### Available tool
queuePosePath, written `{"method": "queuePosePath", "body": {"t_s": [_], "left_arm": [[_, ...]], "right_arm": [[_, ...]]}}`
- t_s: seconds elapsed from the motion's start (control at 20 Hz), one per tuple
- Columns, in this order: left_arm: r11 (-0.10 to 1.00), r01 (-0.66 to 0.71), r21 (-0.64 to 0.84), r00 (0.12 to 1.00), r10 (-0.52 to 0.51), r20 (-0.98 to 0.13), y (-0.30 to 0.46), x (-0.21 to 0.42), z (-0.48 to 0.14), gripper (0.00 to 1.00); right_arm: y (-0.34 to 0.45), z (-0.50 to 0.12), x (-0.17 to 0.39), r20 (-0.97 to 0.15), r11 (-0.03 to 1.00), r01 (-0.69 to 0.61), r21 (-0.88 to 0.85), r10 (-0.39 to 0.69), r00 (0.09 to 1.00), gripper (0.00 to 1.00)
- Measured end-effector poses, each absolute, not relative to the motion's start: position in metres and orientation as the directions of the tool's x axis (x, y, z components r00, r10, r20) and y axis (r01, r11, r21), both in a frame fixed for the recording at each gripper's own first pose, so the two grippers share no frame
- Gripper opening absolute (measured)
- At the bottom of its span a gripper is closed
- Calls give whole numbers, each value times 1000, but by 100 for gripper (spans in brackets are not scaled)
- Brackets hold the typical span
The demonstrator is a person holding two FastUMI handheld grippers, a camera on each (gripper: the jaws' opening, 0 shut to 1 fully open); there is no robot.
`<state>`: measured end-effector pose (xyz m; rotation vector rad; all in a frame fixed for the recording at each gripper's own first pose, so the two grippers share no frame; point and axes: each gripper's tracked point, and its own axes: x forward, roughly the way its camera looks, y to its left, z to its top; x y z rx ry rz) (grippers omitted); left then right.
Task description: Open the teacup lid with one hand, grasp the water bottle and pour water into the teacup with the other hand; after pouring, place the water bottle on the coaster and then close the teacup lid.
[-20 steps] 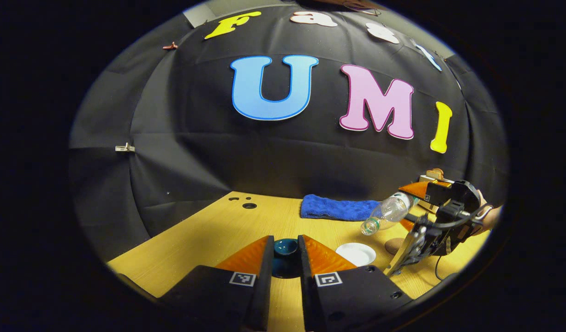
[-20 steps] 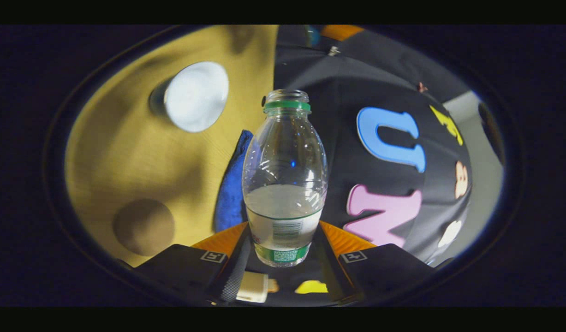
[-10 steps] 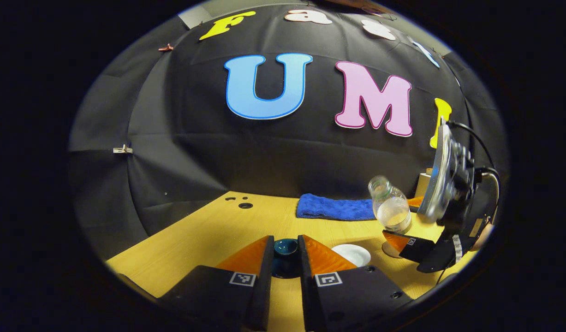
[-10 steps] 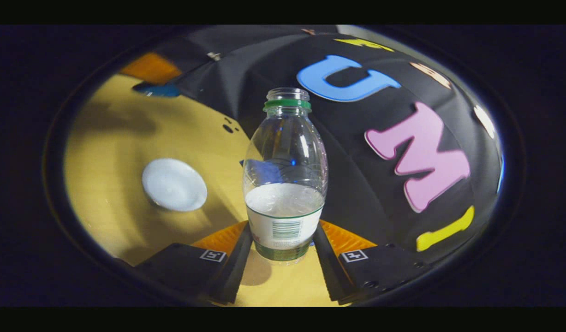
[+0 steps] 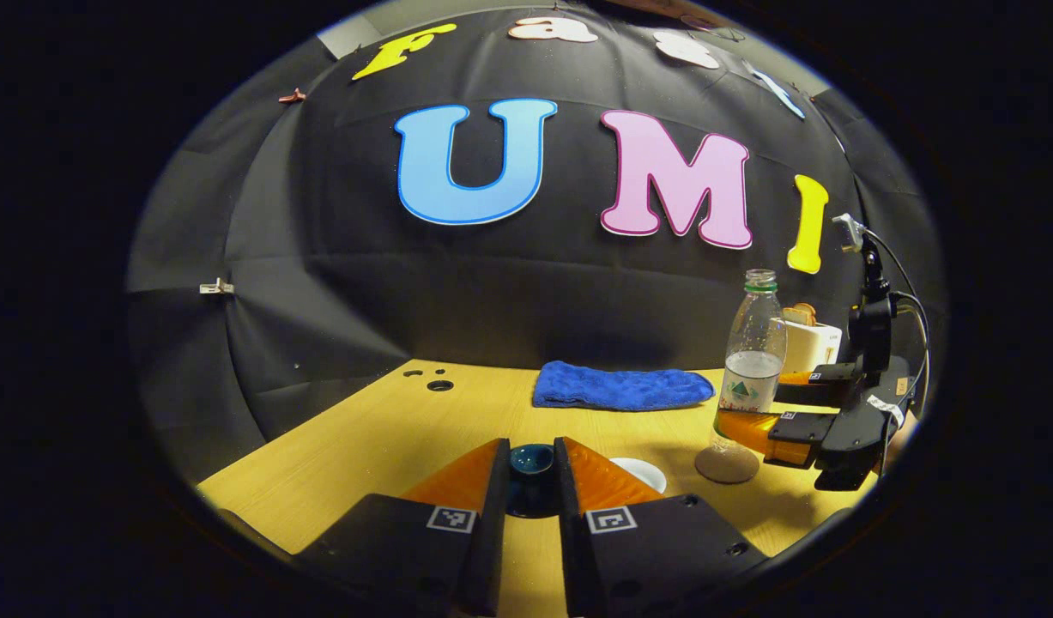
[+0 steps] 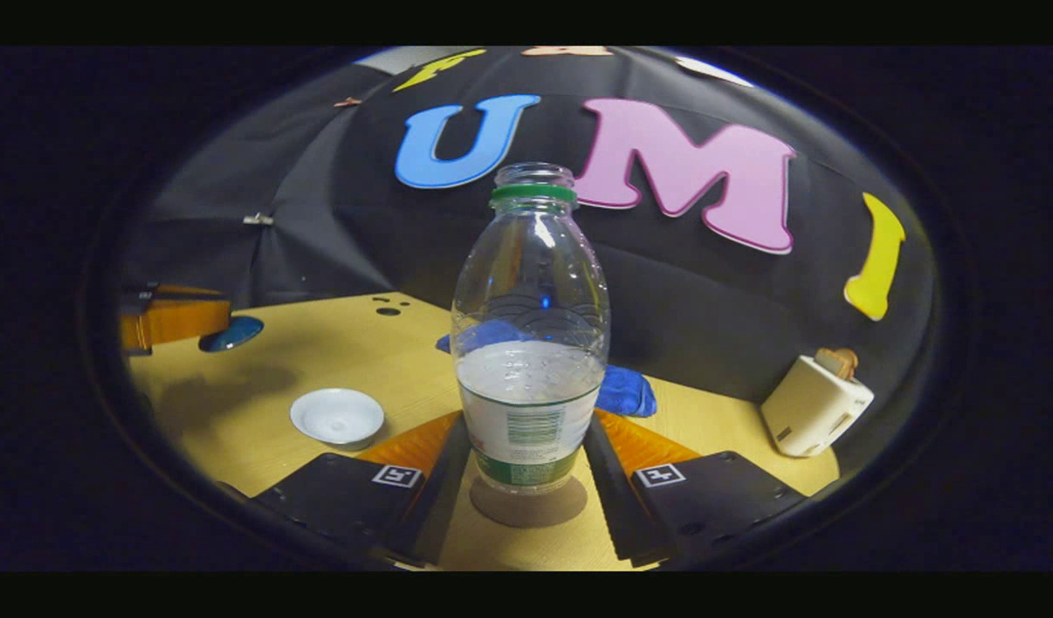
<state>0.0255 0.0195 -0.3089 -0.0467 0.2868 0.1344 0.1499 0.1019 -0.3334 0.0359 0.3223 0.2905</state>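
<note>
My left gripper is shut on the dark teal teacup lid and holds it above the table. Just right of it sits the white teacup, uncovered, also seen as the teacup in the right gripper view. My right gripper is shut on the clear water bottle, which is upright, uncapped and about half full. The bottle's base sits over the round brown coaster; whether it touches I cannot tell. From the left gripper view, the bottle stands over the coaster.
A blue towel lies along the back of the wooden table. A small white toaster stands at the back right. The left gripper with the lid shows at the far left of the right gripper view.
The bottle has swung from tilted over the teacup back to upright and moved right and down onto or just above the coaster. The left gripper has held the lid nearly still.
</note>
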Motion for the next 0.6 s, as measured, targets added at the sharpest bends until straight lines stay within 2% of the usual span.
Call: {"method": "queuePosePath", "body": {"t_s": [0.05,0.1,0.2,0.25,0.35,0.4,0.55,0.6], "left_arm": [[990,-135,-28,951,121,-286,17,25,-310,29],[991,-131,-30,951,117,-287,14,26,-309,32],[992,-124,-31,952,110,-287,9,27,-309,29],[992,-120,-30,952,107,-286,8,27,-310,32],[993,-114,-30,953,101,-286,5,28,-309,32],[993,-112,-30,953,99,-287,3,29,-308,29],[994,-109,-28,952,96,-291,3,28,-312,32],[994,-108,-30,952,94,-293,3,28,-312,29]], "right_arm": [[100,-336,144,-306,959,-263,102,282,909,75],[96,-340,145,-309,961,-253,112,276,910,75],[89,-348,145,-319,963,-240,125,268,909,75],[90,-352,145,-323,960,-240,142,274,906,75],[91,-357,151,-326,955,-238,179,286,901,75],[94,-359,151,-328,953,-237,189,289,899,75],[97,-366,150,-340,950,-236,203,294,893,75],[98,-368,150,-346,950,-234,206,294,891,75]]}}
